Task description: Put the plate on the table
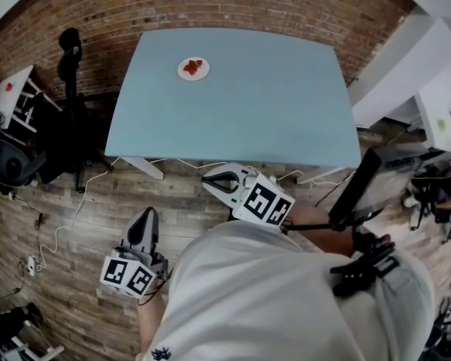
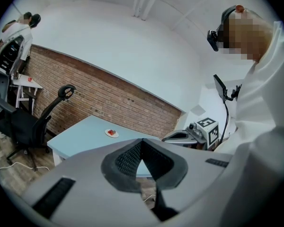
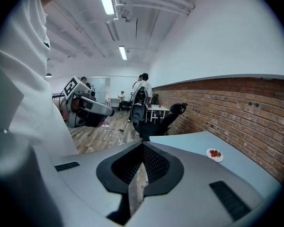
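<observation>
The small round white plate (image 1: 193, 68) stands flat on the light blue rectangular counter (image 1: 248, 111), close to the far edge and toward the far left corner. Judged from this position, the placing step is complete and no part of the task is left. The plate holds a small cluster of red pieces of food (image 1: 195, 66); their exact kind is too small to tell. No other container is on the counter. The left claw (image 1: 148, 218) is pressed together with nothing between its jaws, and is held low over the wooden floor (image 1: 75, 277), well apart from the near edge of the counter. The right claw (image 1: 210, 179) is likewise pressed together and empty, just outside the near edge. Neither claw touches the plate.
</observation>
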Demonstrator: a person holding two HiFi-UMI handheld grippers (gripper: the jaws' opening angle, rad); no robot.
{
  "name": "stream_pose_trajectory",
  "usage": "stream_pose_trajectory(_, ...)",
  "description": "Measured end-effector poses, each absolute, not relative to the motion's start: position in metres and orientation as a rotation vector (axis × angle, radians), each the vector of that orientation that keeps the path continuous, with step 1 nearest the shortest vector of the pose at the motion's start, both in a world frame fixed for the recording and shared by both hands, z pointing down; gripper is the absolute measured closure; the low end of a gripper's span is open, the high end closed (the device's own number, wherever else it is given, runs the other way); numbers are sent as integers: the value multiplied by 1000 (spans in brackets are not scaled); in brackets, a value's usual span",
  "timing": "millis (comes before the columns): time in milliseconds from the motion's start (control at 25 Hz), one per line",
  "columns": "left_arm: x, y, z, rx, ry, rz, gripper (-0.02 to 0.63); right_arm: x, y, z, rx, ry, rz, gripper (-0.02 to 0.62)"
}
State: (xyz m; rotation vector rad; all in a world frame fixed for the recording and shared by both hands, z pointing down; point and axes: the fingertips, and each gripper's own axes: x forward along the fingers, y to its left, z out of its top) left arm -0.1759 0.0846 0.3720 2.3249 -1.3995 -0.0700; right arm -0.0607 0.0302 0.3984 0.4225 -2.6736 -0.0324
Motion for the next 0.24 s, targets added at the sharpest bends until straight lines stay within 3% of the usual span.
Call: stream_pose_trajectory(240,-172,82,373,2325,-1396,-67,604,-56,29,401,424,-2664,-43,588)
